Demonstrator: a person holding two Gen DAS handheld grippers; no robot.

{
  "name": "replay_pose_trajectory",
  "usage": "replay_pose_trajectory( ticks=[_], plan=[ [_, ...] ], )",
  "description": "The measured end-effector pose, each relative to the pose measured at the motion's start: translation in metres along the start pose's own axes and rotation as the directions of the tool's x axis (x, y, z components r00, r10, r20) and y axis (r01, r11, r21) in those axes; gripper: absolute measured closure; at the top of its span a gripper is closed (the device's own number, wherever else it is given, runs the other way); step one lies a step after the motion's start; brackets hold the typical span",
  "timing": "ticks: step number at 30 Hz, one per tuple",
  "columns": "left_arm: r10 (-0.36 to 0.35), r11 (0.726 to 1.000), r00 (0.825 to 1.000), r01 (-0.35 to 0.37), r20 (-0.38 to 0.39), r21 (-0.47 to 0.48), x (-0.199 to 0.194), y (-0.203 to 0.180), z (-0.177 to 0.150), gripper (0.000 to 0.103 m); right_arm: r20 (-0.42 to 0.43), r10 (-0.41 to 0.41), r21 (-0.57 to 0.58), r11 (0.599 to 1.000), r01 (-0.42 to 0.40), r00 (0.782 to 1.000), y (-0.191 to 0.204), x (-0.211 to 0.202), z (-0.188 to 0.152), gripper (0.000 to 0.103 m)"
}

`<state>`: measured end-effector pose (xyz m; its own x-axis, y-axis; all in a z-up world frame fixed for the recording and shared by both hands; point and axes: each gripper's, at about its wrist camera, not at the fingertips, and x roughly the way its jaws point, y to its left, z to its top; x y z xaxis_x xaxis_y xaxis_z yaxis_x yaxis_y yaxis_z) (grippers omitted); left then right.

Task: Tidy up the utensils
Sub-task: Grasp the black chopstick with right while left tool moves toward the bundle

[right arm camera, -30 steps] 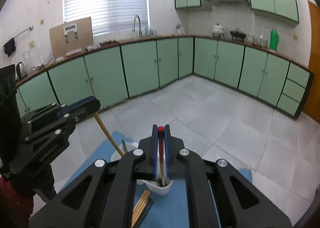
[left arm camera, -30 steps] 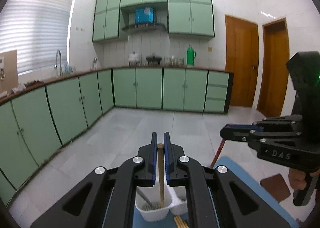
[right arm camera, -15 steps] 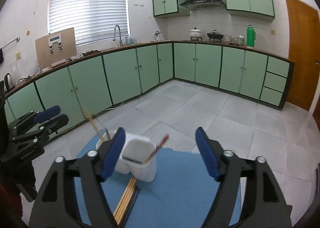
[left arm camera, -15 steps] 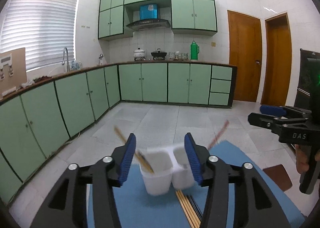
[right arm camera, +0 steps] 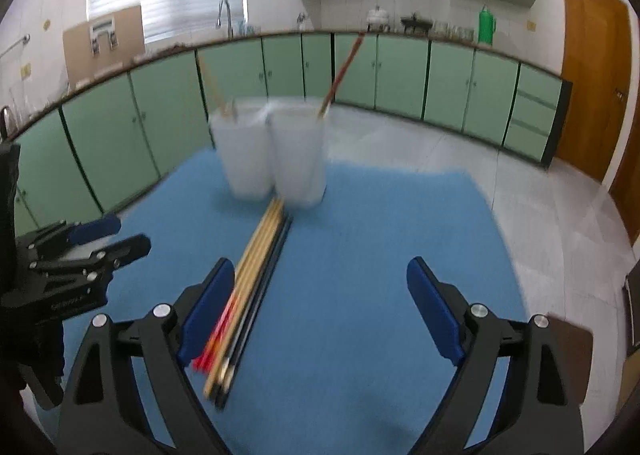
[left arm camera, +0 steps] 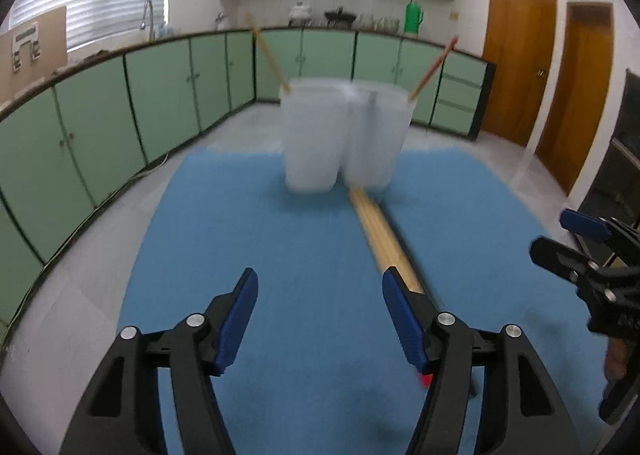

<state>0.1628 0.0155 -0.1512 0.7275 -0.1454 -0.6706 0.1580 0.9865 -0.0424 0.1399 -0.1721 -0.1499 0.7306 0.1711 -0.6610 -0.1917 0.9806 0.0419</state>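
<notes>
No text can be read. There is faint lettering on the side of the left gripper point(right arm camera: 72, 251) in the right wrist view, too blurred to make out, and nothing else carries a legible label or number.

Left gripper point(left arm camera: 318, 319) and right gripper point(right arm camera: 320, 309): black angular plastic frames with triangular cutouts, silver round screws, and blue padded fingers point(left arm camera: 237, 319).

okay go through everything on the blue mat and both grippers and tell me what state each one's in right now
Left gripper: empty, jaws opening.
Right gripper: empty, jaws opening.
White holder: upright, one chopstick leaning in each compartment.
Loose chopsticks: lying bundled on the mat.
Blue mat: flat.
</notes>
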Motion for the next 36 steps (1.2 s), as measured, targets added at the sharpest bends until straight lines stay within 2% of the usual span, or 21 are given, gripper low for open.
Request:
replay_pose_trajectory(
  ticks=[3, 7, 12, 18, 24, 28, 31, 34, 36],
  plan=[
    [0.0, 1.0, 0.998, -0.001, -0.061, -0.001, 0.007, 0.0, -0.022, 0.038, -0.041, 0.01, 0.02, 1.0, -0.009, 0.999, 0.005, 0.005, -0.016, 0.018],
    [0.026, 0.999, 0.995, -0.022, -0.1, 0.034, 0.011, -0.005, -0.043, 0.038, -0.107, 0.018, 0.041, 0.999, -0.014, 0.994, 0.012, 0.011, -0.038, 0.018],
    [0.03, 0.998, 0.991, -0.023, -0.128, 0.059, 0.01, -0.009, -0.056, 0.037, -0.168, 0.03, 0.058, 0.998, -0.021, 0.985, 0.02, 0.016, -0.061, 0.018],
    [0.03, 0.998, 0.991, -0.023, -0.133, 0.055, 0.007, -0.007, -0.058, 0.036, -0.206, 0.042, 0.034, 0.999, -0.036, 0.978, 0.031, 0.019, -0.068, 0.026],
    [0.025, 0.999, 0.991, -0.018, -0.131, 0.051, 0.006, -0.006, -0.058, 0.035, -0.212, -0.004, -0.049, 0.999, -0.007, 0.977, 0.041, 0.018, -0.073, 0.03],
    [0.023, 0.999, 0.991, -0.017, -0.129, 0.049, 0.005, -0.006, -0.057, 0.035, -0.204, -0.075, -0.064, 0.996, 0.063, 0.976, 0.029, 0.015, -0.071, 0.032],
    [0.017, 0.999, 0.992, -0.011, -0.125, 0.048, 0.005, -0.008, -0.057, 0.035, -0.205, -0.064, -0.03, 0.998, 0.059, 0.977, 0.019, 0.014, -0.07, 0.04],
    [-0.001, 0.999, 0.992, 0.007, -0.124, 0.048, 0.003, -0.011, -0.056, 0.035, -0.208, -0.008, -0.006, 1.0, 0.007, 0.978, 0.02, 0.015, -0.071, 0.049],
    [-0.01, 0.999, 0.992, 0.016, -0.124, 0.052, 0.002, -0.014, -0.056, 0.035, -0.195, 0.0, -0.016, 1.0, -0.003, 0.981, 0.025, 0.015, -0.071, 0.061]
  ],
)
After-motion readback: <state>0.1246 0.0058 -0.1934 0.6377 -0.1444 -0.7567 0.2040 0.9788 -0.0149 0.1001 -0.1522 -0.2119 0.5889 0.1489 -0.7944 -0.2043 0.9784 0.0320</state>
